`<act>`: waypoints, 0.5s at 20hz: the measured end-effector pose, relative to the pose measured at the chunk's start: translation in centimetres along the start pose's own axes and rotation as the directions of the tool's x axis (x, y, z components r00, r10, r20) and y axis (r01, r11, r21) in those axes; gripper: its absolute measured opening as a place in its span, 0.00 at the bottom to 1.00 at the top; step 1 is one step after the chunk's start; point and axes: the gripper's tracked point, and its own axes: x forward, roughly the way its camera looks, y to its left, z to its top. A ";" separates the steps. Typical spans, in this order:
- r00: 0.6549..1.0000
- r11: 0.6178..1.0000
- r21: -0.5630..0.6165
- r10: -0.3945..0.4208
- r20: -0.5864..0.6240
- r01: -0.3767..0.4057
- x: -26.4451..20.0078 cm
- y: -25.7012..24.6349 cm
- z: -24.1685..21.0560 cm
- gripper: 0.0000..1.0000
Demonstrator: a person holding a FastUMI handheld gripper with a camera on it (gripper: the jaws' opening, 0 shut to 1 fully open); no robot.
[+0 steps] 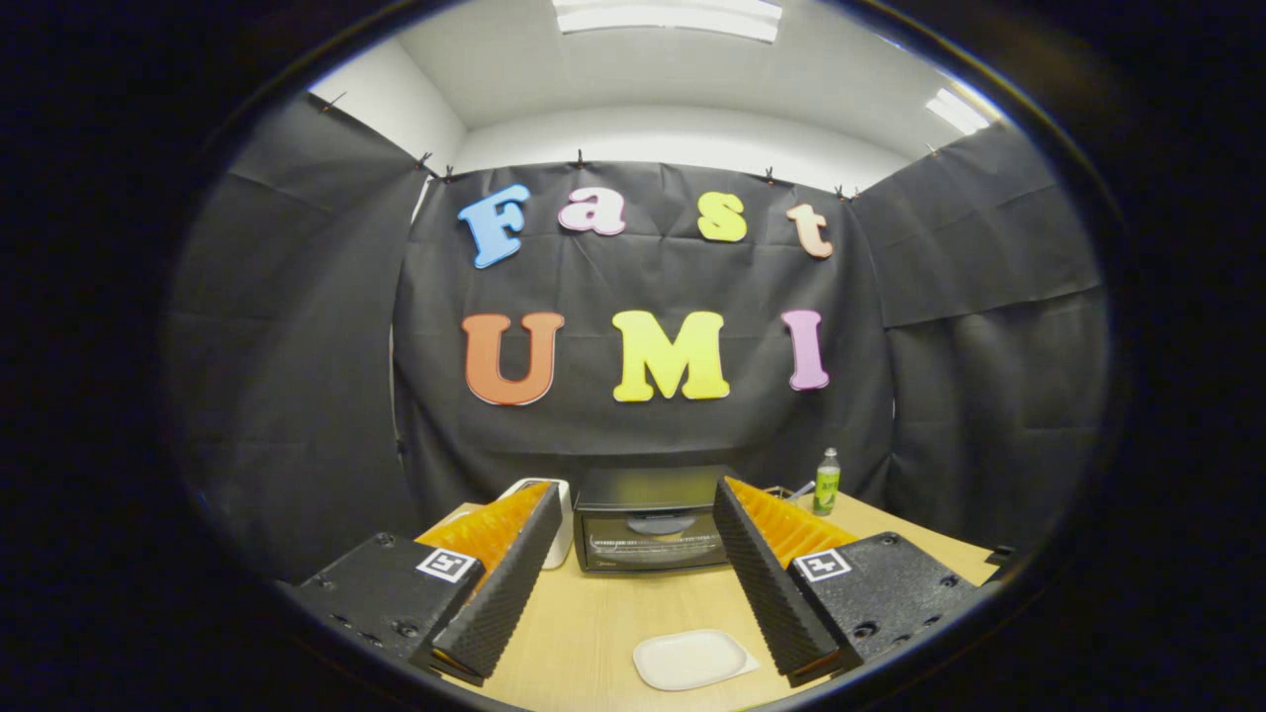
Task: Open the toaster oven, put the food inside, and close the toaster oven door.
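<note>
The toaster oven (651, 519) stands at the far side of the wooden table (593, 623), against the booth's black cloth wall, and its glass door is shut and upright — a wire rack shows faintly behind the glass, but the pane is too dark and small to tell whether any food lies on it. Nearer, on the table between the fingers and a little toward the right one, sits a white, rounded-square plate (692, 658), and it looks bare: no food shows on it. The gripper (633, 569) hangs above the table with its two fingers spread wide, nothing between them and nothing touched; the oven appears in the gap, well beyond the tips. A white appliance (559, 519) stands just beside the oven on its left, partly hidden by the left finger, and a small green bottle (827, 482) stands apart on the right, near the table's back corner. As to progress, this scene fits two stages. A shut door and a bare plate are what the finished job would leave behind — food inside, door closed again; they would also fit a stage where the door is simply closed and the food lies somewhere out of sight. The dark glass does not settle it, so I would judge no further than this: door shut, plate bare, gripper open and holding nothing.
</note>
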 end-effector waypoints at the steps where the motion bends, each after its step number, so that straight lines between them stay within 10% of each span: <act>1: 1.000 1.000 -0.004 -0.004 0.005 0.004 0.0 0.0 0.1 1.00; 10: 0.999 0.999 -0.045 -0.013 0.039 0.015 -0.7 0.1 1.0 1.00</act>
